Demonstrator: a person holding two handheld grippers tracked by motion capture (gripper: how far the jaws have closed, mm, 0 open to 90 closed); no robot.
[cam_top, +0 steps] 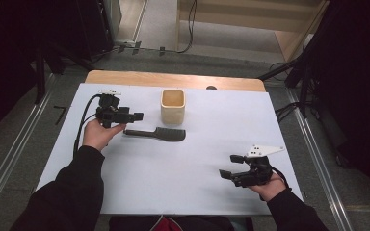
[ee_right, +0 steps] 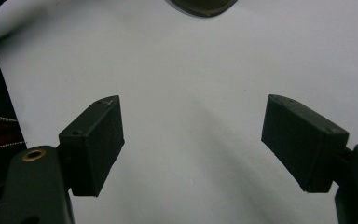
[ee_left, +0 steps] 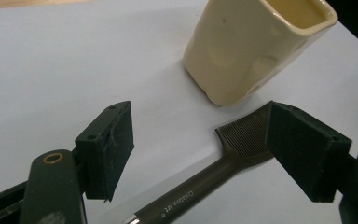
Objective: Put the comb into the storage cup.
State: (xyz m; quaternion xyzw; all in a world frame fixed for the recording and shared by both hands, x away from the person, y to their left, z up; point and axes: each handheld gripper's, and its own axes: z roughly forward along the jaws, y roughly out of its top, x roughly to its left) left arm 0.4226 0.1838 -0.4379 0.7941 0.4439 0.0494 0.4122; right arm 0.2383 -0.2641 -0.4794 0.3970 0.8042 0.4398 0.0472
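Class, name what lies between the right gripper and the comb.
Nothing: in the high view, bare white table separates the right gripper from the comb.

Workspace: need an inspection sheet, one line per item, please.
Surface: white sheet over a wooden table; looks clean.
Job's things: black comb lying flat, handle toward the left gripper; cream cup upright just behind it, apart from it.
Clutter: small dark thing at the far edge, too small to tell.
Grippers: left gripper open, by the comb handle, holding nothing; right gripper open over bare sheet near the front right.
Cables: one trails from the left gripper; more on the floor.
Surroundings: dark curtains, metal floor rails.
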